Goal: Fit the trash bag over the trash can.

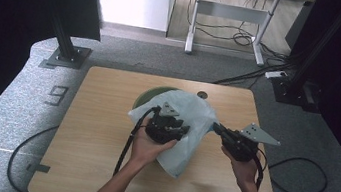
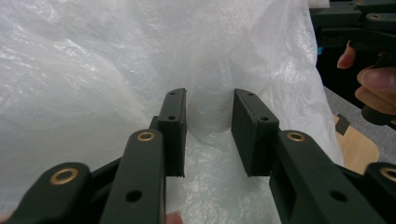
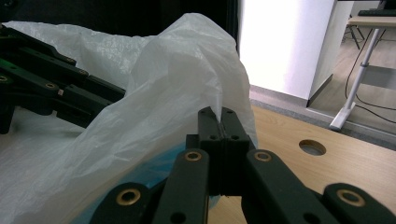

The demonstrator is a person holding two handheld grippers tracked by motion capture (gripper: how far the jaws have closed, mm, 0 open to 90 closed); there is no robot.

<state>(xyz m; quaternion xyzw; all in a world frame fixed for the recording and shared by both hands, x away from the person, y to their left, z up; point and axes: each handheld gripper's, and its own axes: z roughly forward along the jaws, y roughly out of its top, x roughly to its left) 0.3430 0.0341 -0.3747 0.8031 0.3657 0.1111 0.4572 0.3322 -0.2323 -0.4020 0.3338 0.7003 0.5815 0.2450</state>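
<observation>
The thin white plastic bag (image 1: 181,128) lies draped over the green bowl (image 1: 145,97): light, limp, slippery, best pinched at an edge. The right gripper (image 3: 220,122) clamps its edge; the left gripper (image 2: 208,133), jaws half open, straddles a fold, pads not yet pressing.

plastic bag (image 1: 186,123) crowding table (image 1: 98,131) middle, bare wood either side
</observation>
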